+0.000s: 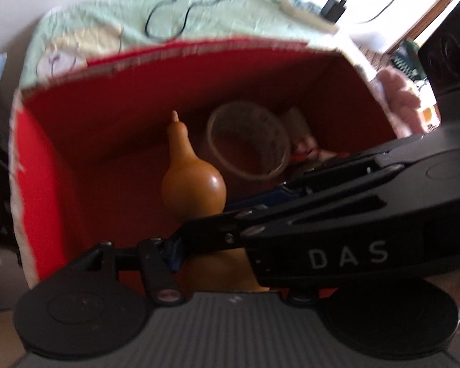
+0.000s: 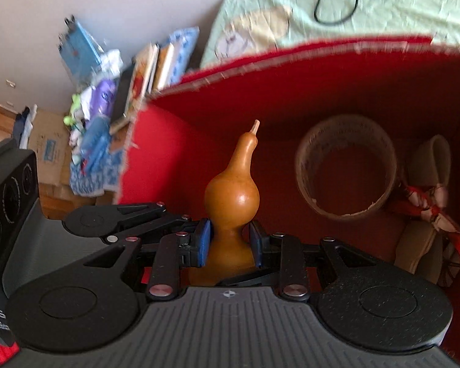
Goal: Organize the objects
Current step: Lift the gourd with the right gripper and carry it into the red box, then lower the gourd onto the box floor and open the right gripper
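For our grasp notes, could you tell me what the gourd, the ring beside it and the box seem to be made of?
Gourd: likely dried natural gourd, smooth, glossy tan, with a stem stub. Ring: probably a tape roll, translucent brownish with a torn edge. Box: red, matte, possibly cardboard; frayed pale rim.

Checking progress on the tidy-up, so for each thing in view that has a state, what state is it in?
red box: open at the top, things inside.
gourd: upright inside the box, pinched at its waist.
right gripper: shut on the gourd.
left gripper: beside the gourd's waist, not seen gripping; open or shut unclear.
tape roll: in the box, tilted, hollow showing.
black cable: loose on the green cloth.
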`<state>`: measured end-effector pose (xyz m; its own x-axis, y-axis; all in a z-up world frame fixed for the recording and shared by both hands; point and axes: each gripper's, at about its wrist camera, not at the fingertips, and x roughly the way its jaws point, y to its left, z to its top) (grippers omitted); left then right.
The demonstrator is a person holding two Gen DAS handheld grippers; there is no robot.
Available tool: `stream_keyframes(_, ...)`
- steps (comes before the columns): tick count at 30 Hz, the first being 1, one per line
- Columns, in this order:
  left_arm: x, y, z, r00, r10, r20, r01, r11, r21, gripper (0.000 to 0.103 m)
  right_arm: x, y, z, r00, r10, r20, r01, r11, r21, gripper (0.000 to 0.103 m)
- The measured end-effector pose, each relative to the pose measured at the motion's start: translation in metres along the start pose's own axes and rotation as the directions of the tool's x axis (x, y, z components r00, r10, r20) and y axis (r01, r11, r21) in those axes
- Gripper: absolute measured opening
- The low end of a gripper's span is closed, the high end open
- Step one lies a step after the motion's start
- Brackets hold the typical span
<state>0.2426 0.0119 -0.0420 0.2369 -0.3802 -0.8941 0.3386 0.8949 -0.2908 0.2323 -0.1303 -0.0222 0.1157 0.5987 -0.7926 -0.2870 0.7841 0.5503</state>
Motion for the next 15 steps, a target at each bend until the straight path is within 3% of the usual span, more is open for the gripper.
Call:
stream_keyframes(6,0.017,0.000,0.000,0.997,0.018,-0.072,-0.019,1.000,-0.011,0.052,0.015,-0.007,0.001,0.998,-0.015,-0.067,0.014,1.000,-0.009,0.030)
stream_keyframes(9,0.023,-0.001,-0.003,0.996,0.025,-0.084,-0.026,1.000,-0.006,0.063,0.020,-0.010,0.000,0.995,-0.067,-0.079,0.066,0.998,-0.022,0.030)
stream_keyframes(15,0.021,0.004,-0.004,0.997,0.013,-0.074,-0.015,1.000,-0.025,0.071,0.022,-0.014,0.001,0.986,-0.128,-0.111,0.128,0.992,-0.008,0.028)
